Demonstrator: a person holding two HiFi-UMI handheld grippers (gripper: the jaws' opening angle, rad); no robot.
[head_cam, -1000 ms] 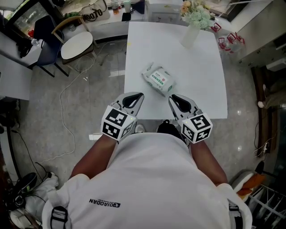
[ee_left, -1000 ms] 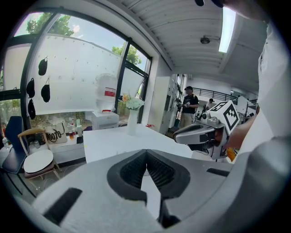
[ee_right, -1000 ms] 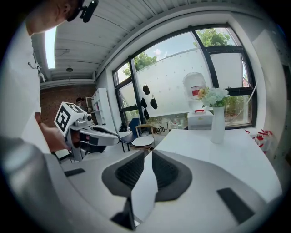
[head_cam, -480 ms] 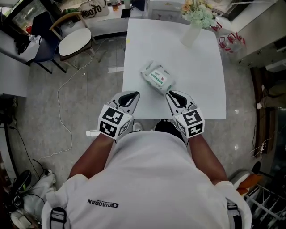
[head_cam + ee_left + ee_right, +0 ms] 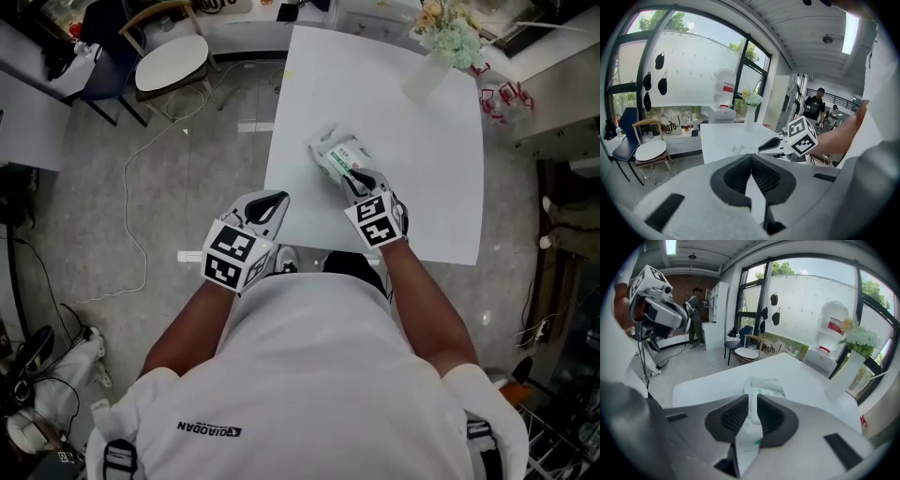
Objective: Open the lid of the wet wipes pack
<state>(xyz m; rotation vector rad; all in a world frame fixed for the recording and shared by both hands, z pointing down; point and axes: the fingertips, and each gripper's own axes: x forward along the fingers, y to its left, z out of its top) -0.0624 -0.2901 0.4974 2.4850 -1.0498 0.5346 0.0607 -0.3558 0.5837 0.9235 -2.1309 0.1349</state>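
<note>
Wet wipes pack (image 5: 337,157), green print too small to read, lies mid-counter (image 5: 422,169), plenty of room round it. Right gripper (image 5: 361,180) is at its near end, jaws slightly apart. Left gripper (image 5: 272,202) hangs by the near-left corner, jaws together.

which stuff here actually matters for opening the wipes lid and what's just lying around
Job:
wet wipes pack
right gripper, at the pack, jaws slightly apart with the pack showing between them
left gripper, jaws together, empty, near the table's edge

Lying about:
vase of flowers
chair
floor cable
</note>
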